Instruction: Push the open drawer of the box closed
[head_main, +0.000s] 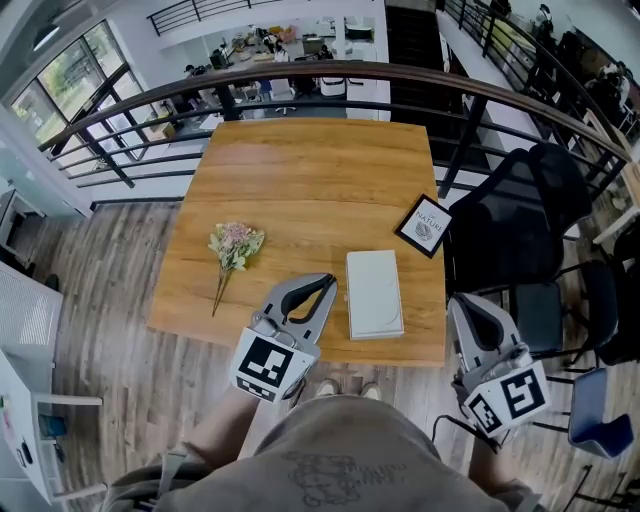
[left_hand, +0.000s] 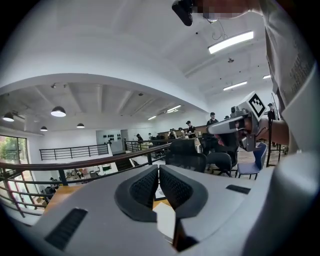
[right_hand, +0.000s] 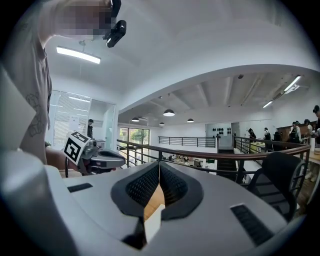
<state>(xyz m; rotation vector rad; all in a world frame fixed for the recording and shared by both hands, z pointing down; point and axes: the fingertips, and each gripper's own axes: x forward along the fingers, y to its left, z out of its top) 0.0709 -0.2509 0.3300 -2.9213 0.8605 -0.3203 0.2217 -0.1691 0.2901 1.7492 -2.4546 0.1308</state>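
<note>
A flat white box (head_main: 374, 293) lies on the wooden table (head_main: 310, 180) near its front edge. From above it reads as one plain rectangle, and I cannot tell a drawer standing out of it. My left gripper (head_main: 328, 281) hovers just left of the box, shut and empty, its tips over the table's front part. My right gripper (head_main: 462, 303) is off the table's front right corner, also shut with nothing in it. In the left gripper view the jaws (left_hand: 158, 172) meet, and a white corner of the box (left_hand: 167, 222) shows below them. The right gripper view shows closed jaws (right_hand: 159, 170).
A small bunch of dried flowers (head_main: 232, 250) lies on the table's left part. A black framed card (head_main: 424, 225) sits at the right edge. A black office chair (head_main: 520, 230) stands to the right, and a curved railing (head_main: 300, 75) runs behind the table.
</note>
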